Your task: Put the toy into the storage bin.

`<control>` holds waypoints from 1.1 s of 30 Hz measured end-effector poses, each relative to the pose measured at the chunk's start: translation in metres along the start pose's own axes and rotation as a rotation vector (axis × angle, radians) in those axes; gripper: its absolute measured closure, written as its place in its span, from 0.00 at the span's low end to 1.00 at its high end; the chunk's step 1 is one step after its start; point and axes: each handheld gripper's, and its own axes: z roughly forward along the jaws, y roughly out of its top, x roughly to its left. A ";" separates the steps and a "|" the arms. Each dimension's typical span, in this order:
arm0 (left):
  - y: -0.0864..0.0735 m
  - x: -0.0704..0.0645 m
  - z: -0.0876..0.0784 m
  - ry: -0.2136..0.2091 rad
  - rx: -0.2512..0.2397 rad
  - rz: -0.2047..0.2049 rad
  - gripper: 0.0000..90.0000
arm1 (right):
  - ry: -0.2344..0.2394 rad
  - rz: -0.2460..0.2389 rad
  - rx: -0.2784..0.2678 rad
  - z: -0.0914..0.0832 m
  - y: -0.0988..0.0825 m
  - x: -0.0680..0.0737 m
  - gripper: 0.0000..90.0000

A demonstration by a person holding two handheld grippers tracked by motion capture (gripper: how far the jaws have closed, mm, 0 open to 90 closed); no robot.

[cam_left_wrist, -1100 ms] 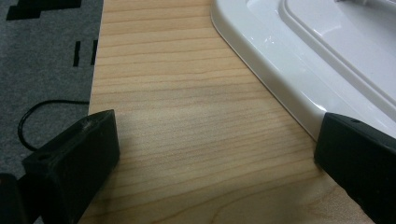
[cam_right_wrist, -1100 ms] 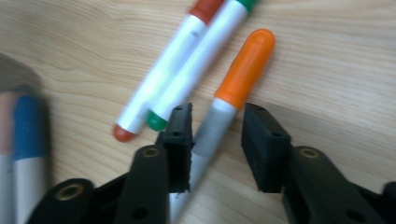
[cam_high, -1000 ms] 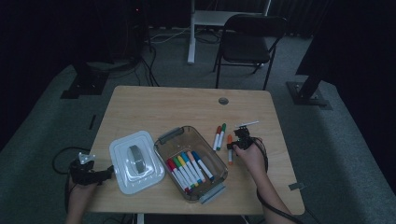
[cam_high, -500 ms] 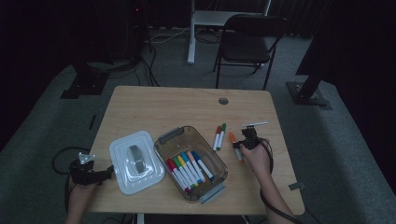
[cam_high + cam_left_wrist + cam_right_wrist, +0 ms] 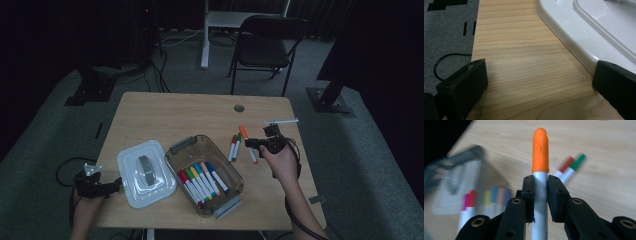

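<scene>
Two hand-held grippers work at the light wooden table [image 5: 150, 112] in the high view. The right gripper [image 5: 256, 144] is clamped on a white marker with an orange cap [image 5: 247, 144], held above the tabletop just right of two loose markers, one red-capped [image 5: 233, 146] and one green-capped [image 5: 238, 144]. The clear plastic box [image 5: 226, 167] with its row of coloured markers sits mid-table (dim light blurs their details), and the white plastic lid [image 5: 145, 173] lies to its left, near the left gripper [image 5: 112, 186].

From the left gripper view, the jaws stand wide apart and empty over bare wood, one pad [image 5: 616, 82] right at the edge of the lid [image 5: 579, 37], which the frame cuts off.

From the right gripper view, both pads [image 5: 527, 195] press the marker's white barrel [image 5: 540, 192] below the cap; the background is smeared, so the box [image 5: 454, 165] is hard to make out.
</scene>
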 end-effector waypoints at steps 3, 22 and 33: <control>0.000 0.000 0.000 0.000 -0.001 0.001 0.01 | 0.060 -0.044 -0.043 -0.011 0.006 0.021 0.85; 0.000 0.000 0.000 -0.001 0.000 -0.001 0.01 | 0.228 -0.244 0.078 0.010 0.016 0.116 0.85; 0.000 0.000 0.000 0.000 0.000 0.000 0.01 | 0.247 -0.277 0.247 0.066 0.000 0.140 0.85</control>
